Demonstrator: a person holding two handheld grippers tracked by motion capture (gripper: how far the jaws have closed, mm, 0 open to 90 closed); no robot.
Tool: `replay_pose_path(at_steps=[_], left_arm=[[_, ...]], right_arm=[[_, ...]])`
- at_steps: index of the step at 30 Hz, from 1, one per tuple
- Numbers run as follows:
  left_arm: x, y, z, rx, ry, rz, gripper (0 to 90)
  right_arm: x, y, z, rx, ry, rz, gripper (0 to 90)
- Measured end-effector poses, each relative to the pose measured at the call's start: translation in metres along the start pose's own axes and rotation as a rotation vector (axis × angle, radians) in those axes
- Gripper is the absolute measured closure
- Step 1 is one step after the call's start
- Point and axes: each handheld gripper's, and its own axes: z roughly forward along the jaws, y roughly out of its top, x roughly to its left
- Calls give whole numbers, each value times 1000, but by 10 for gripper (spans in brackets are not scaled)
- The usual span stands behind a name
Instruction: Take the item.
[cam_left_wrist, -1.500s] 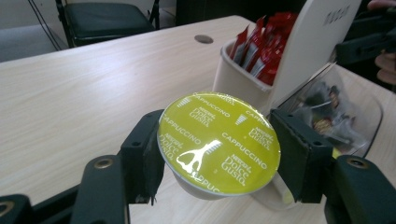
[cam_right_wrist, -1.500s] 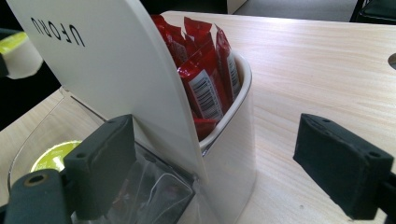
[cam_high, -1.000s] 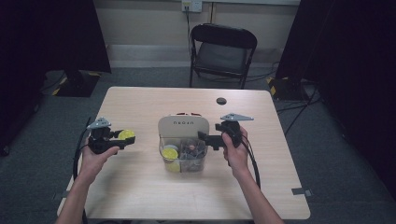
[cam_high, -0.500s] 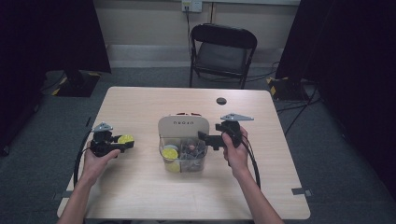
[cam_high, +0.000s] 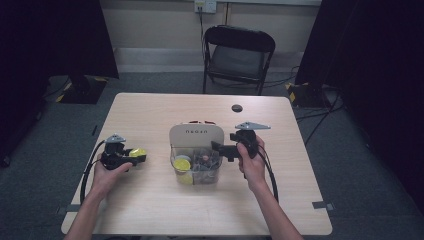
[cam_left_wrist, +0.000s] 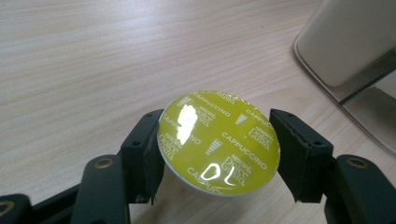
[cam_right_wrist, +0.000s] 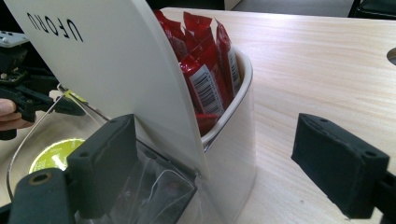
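Note:
My left gripper (cam_high: 134, 157) is shut on a yellow cappuccino capsule (cam_high: 138, 152), low over the table's left side. In the left gripper view both black pads press the sides of the capsule (cam_left_wrist: 219, 142), foil lid up. At mid-table stands a white organiser box (cam_high: 196, 135), with red sachets (cam_right_wrist: 205, 70) behind its panel. Its clear front compartment (cam_high: 200, 170) holds another yellow capsule (cam_high: 182, 164). My right gripper (cam_high: 220, 148) sits at the box's right end. Its jaws have just been closing slightly but stay open, straddling the box's corner (cam_right_wrist: 233, 154) without pressing it.
The wooden table (cam_high: 150, 210) has a small dark round hole (cam_high: 237, 108) behind the box. A black folding chair (cam_high: 240, 55) stands beyond the far edge. Cables trail from both grippers toward the person.
My left gripper has sunk toward the table with the yellow capsule still in it. The right gripper has stayed by the box.

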Motion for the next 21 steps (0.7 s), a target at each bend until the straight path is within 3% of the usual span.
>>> replay_pose_path(at_steps=[11, 16, 21], left_arm=[[-5, -2, 10, 25, -17, 22, 387], [-4, -3, 10, 19, -21, 8, 382], [-5, -1, 6, -10, -10, 4, 258]], right_arm=[[1, 1, -1, 1, -8, 4, 140], [1, 1, -1, 1, -9, 4, 141], [2, 0, 0, 6, -8, 2, 143]])
